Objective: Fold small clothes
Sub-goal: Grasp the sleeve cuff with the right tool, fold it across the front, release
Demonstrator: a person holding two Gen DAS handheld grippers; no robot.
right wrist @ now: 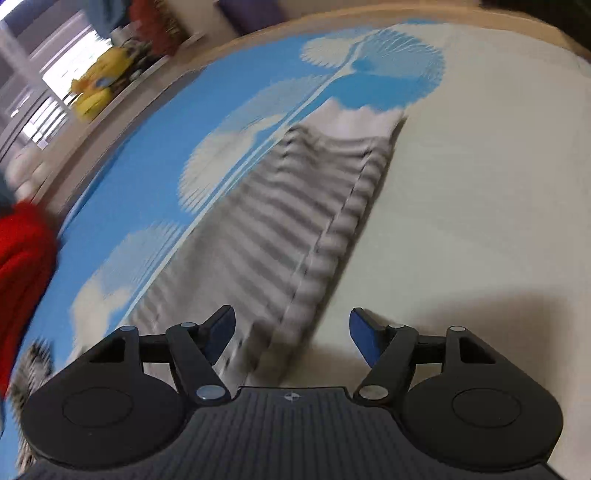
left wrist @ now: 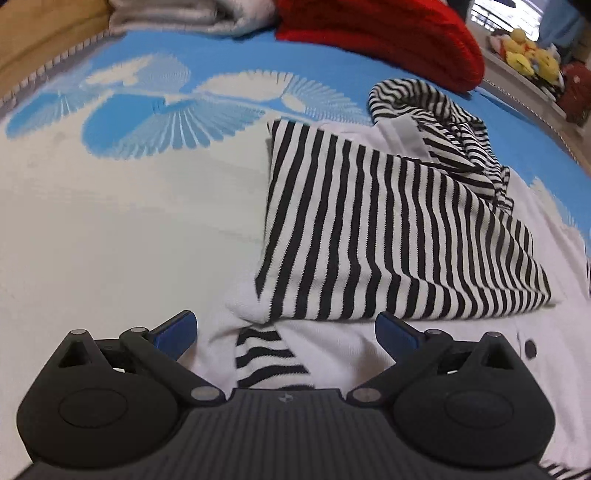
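Lying just ahead of spread left hand-held gripper [left wrist: 286, 334]: striped garment [left wrist: 369, 229]; right hand-held gripper [right wrist: 291, 332] spread too.

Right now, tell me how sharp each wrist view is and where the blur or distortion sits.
Left wrist view: sharp, the black-and-white striped knit garment has crisp stripes, though fisheye bends the blue-and-white patterned bed cover at the edges. Right wrist view: motion-smeared, stripes on the garment run grey; only the right tool looks crisp.

Left tongs [left wrist: 286, 334] hanging spread, holding nothing, above white garment [left wrist: 369, 347]. Striped garment [left wrist: 388, 229] lying folded on it. Red cloth [left wrist: 388, 40] and grey blanket [left wrist: 177, 16] resting further back on the bed [left wrist: 110, 221].
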